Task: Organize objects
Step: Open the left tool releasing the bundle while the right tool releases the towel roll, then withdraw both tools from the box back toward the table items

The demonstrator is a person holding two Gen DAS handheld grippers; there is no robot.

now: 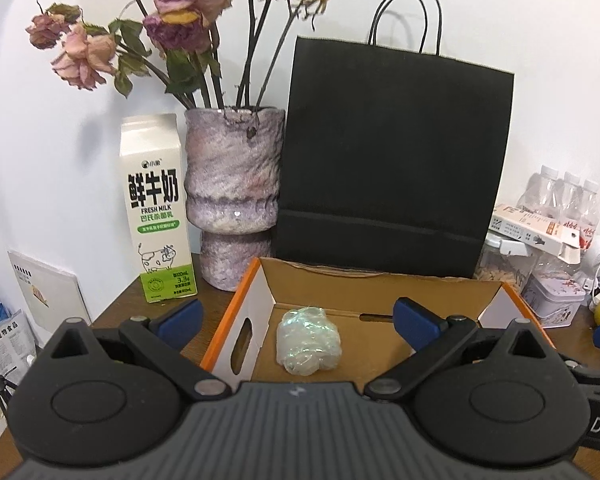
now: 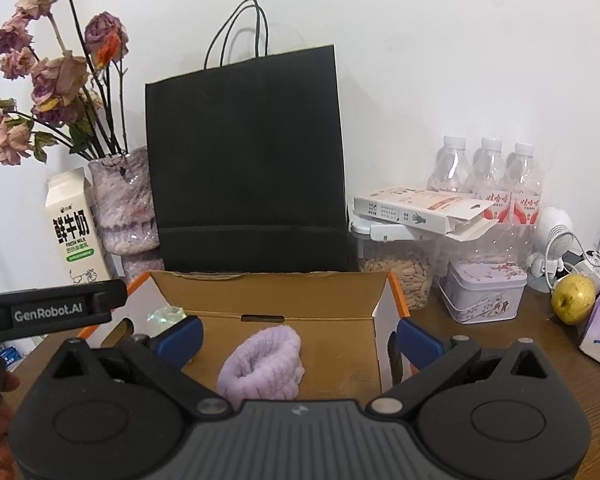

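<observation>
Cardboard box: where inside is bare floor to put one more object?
In the cardboard box, bare floor lies between the purple wristband and the right wall, and behind the wristband. The left side holds the plastic wad.

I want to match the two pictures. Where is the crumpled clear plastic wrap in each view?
Left wrist: the crumpled clear plastic wrap lies centre-low, on the floor of the open cardboard box.
Right wrist: only a bit of it shows at left, behind the tool's blue fingertip.
Shared landmark: the black paper bag behind the box.
</observation>
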